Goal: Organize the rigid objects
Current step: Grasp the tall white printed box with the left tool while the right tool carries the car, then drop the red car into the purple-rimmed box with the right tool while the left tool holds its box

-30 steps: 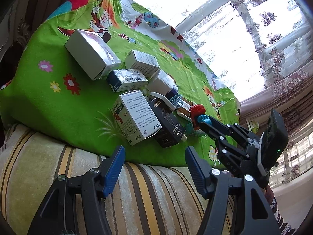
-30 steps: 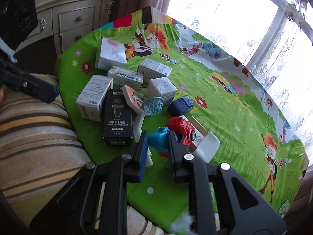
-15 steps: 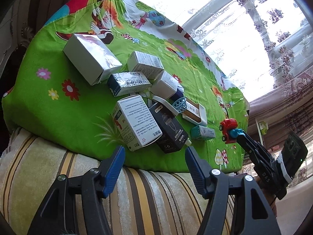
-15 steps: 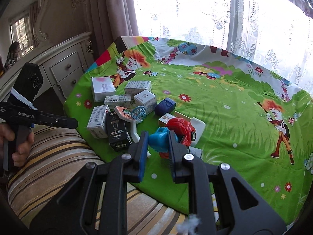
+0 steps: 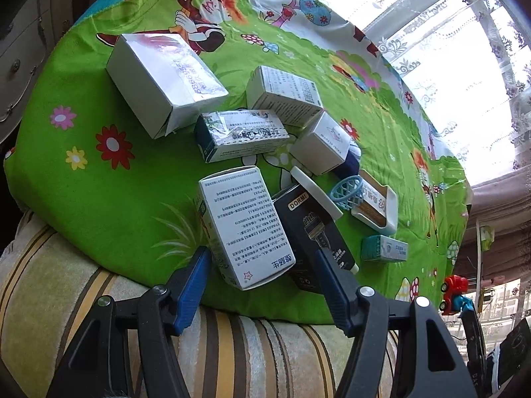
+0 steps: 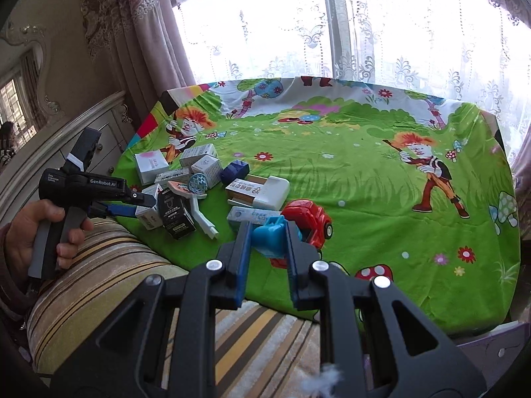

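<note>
My right gripper point(image 6: 267, 237) is shut on the blue back of a red and blue toy truck point(image 6: 307, 217) and holds it in the air above the near edge of the green cartoon cloth point(image 6: 365, 179); the toy truck also shows in the left wrist view point(image 5: 453, 293). My left gripper point(image 5: 262, 273) is open and empty, its fingers on either side of a white printed box point(image 5: 240, 229) and a black DORMI box point(image 5: 312, 229). The left gripper also shows in the right wrist view point(image 6: 142, 204).
Several white boxes point(image 5: 166, 79) lie clustered on the cloth with a small blue net hoop point(image 5: 346, 192), a white tray holding a box point(image 5: 376, 204) and a teal box point(image 5: 385, 248). A striped cushion point(image 5: 232, 348) lies below. Curtains point(image 6: 398, 26) hang behind.
My right gripper has lifted the toy truck and drawn it back from the pile. My left gripper has moved forward until its fingers flank the white and black boxes.
</note>
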### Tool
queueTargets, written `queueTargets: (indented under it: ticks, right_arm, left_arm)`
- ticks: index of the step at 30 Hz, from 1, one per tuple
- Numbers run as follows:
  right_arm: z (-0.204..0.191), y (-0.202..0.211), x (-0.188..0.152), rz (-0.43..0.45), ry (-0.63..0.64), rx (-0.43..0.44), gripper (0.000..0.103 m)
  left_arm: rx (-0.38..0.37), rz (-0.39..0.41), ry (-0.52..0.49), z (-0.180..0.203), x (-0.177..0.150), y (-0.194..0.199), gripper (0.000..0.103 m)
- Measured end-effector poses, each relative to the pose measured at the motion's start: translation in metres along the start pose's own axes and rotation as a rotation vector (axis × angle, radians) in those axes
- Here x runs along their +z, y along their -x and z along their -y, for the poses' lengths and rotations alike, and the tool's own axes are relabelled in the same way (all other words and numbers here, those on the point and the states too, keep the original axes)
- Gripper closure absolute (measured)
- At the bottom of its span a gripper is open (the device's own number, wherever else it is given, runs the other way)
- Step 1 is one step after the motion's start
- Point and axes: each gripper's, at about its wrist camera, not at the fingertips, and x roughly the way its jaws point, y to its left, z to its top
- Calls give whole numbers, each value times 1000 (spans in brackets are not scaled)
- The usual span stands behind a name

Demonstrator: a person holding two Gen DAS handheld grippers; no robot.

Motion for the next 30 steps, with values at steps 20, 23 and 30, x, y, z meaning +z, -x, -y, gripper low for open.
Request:
queueTargets:
  ticks: [20, 23, 30]
  right_arm:
    - [92, 96, -74, 34, -288, -147, 80]
    - [105, 108, -91, 23, -344, -177, 80]
    - [150, 123, -123, 3, -530, -248, 80]
  left_arm:
    - [0, 41, 15, -13, -9, 10, 56]
    - [-20, 59, 16, -13, -11, 15, 56]
    - [-63, 79, 5, -7, -22, 26, 56]
